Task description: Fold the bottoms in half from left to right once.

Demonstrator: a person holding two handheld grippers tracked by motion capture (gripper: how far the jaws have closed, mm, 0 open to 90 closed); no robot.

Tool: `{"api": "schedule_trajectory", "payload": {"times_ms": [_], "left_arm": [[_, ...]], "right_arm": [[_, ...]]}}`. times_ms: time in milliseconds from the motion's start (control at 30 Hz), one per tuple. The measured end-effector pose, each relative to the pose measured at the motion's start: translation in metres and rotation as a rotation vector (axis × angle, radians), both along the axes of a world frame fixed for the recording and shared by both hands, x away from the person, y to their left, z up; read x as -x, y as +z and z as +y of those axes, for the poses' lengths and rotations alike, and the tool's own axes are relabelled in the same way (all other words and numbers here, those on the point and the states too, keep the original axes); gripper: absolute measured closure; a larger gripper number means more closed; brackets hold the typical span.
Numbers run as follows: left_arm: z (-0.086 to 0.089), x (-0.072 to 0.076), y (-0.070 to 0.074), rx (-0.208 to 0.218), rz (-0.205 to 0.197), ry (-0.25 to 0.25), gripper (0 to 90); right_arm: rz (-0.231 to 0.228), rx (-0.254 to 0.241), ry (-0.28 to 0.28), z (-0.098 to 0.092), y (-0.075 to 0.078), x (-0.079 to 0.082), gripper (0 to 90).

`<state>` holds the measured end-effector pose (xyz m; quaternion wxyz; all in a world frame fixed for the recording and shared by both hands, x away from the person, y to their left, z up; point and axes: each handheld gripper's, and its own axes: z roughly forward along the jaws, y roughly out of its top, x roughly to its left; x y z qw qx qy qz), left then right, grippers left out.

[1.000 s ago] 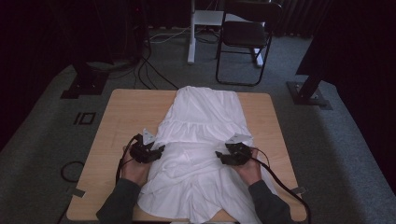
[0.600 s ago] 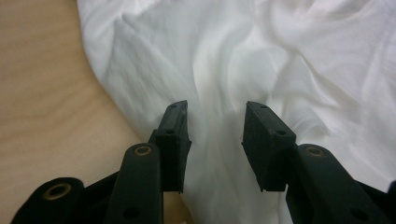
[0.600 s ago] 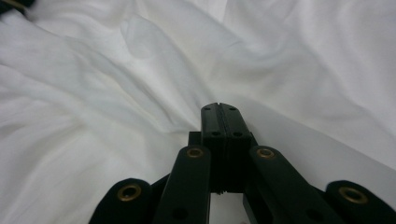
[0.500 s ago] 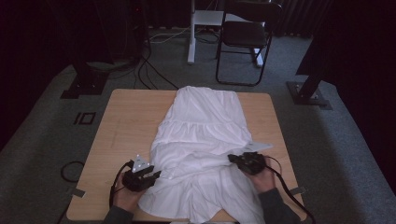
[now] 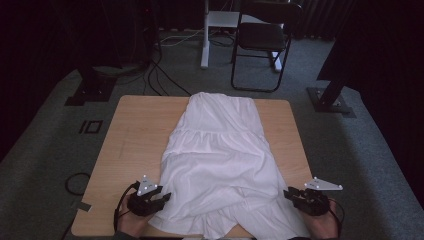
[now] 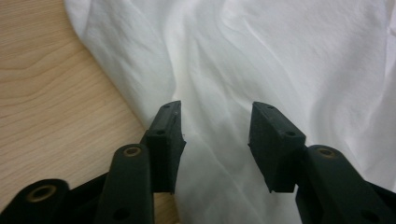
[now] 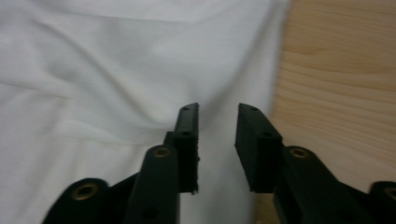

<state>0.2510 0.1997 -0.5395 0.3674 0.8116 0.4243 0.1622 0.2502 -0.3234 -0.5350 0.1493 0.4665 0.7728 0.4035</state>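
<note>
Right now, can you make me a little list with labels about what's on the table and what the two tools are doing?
table: wooden, floor around it grey
cloth: white dress lying flat, near hem rumpled
left tool: at the dress's left edge, jaws apart over the fabric, just been opening
right tool: at the dress's right edge, jaws apart, just been opening
behind the table: black chair

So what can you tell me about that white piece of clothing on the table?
The white garment looks like a thin, soft cotton dress or skirt with gathered tiers. It lies flat but wrinkled along the middle of the wooden table, narrow end far, wide hem at the near edge. Each gripper's open jaws sit at a near side edge.
</note>
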Motion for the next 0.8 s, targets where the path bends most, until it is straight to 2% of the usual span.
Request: {"api": "schedule_trajectory", "payload": {"times_ms": [100,167,200,267,300,333,367,400,433,500,533,600,667,700,733,767,800], "left_arm": [[-0.001,0.001,-0.002,0.003,0.009,-0.006,53.3],[-0.001,0.002,-0.004,0.009,0.015,-0.005,52.4],[-0.002,0.003,-0.006,0.013,0.020,-0.003,52.0],[-0.007,0.004,-0.011,-0.005,0.039,-0.001,51.1],[-0.010,0.005,-0.015,-0.025,0.044,0.000,50.9],[-0.012,0.007,-0.017,-0.042,0.016,0.002,51.2],[-0.014,0.009,-0.017,-0.066,0.000,0.000,56.9],[-0.013,0.009,-0.016,-0.070,0.006,-0.004,69.5],[-0.010,0.009,-0.014,-0.051,0.010,0.003,83.9],[0.000,0.010,-0.008,-0.044,-0.018,0.043,88.0],[0.008,0.011,-0.003,-0.023,-0.032,0.075,88.4],[0.020,0.015,0.012,0.010,-0.079,0.133,88.8],[0.025,0.020,0.029,0.058,-0.105,0.101,88.8],[0.023,0.023,0.036,0.053,-0.131,0.078,88.7],[0.020,0.027,0.042,0.069,-0.149,0.024,88.1],[0.016,0.029,0.045,0.084,-0.151,-0.035,86.4],[0.012,0.030,0.047,0.081,-0.143,-0.064,80.9]], "right_arm": [[-0.011,-0.013,0.070,0.024,-0.004,0.002,58.1],[0.004,-0.033,0.118,0.043,-0.008,0.000,51.3],[0.004,-0.018,0.135,0.052,-0.011,-0.002,47.0],[0.011,0.076,0.138,0.068,-0.019,-0.007,44.1],[0.024,0.113,0.142,0.073,-0.023,-0.011,47.0],[0.029,0.123,0.149,0.075,-0.026,-0.013,55.4],[0.029,0.115,0.159,0.075,-0.025,-0.014,70.7],[0.040,0.105,0.169,0.073,-0.023,-0.015,79.2],[0.037,0.097,0.178,0.069,-0.020,-0.015,84.0],[0.008,0.062,0.198,0.059,-0.009,-0.013,86.6],[-0.012,0.033,0.206,0.052,-0.001,-0.010,87.0],[-0.047,-0.047,0.220,0.035,0.014,-0.003,88.4],[-0.071,-0.106,0.268,0.022,0.028,0.005,88.4],[-0.082,-0.106,0.288,0.019,0.033,0.009,88.4],[-0.095,-0.081,0.287,0.017,0.037,0.013,88.4],[-0.097,-0.062,0.285,0.015,0.039,0.015,88.3],[-0.087,-0.049,0.285,0.012,0.039,0.017,88.1]]}}
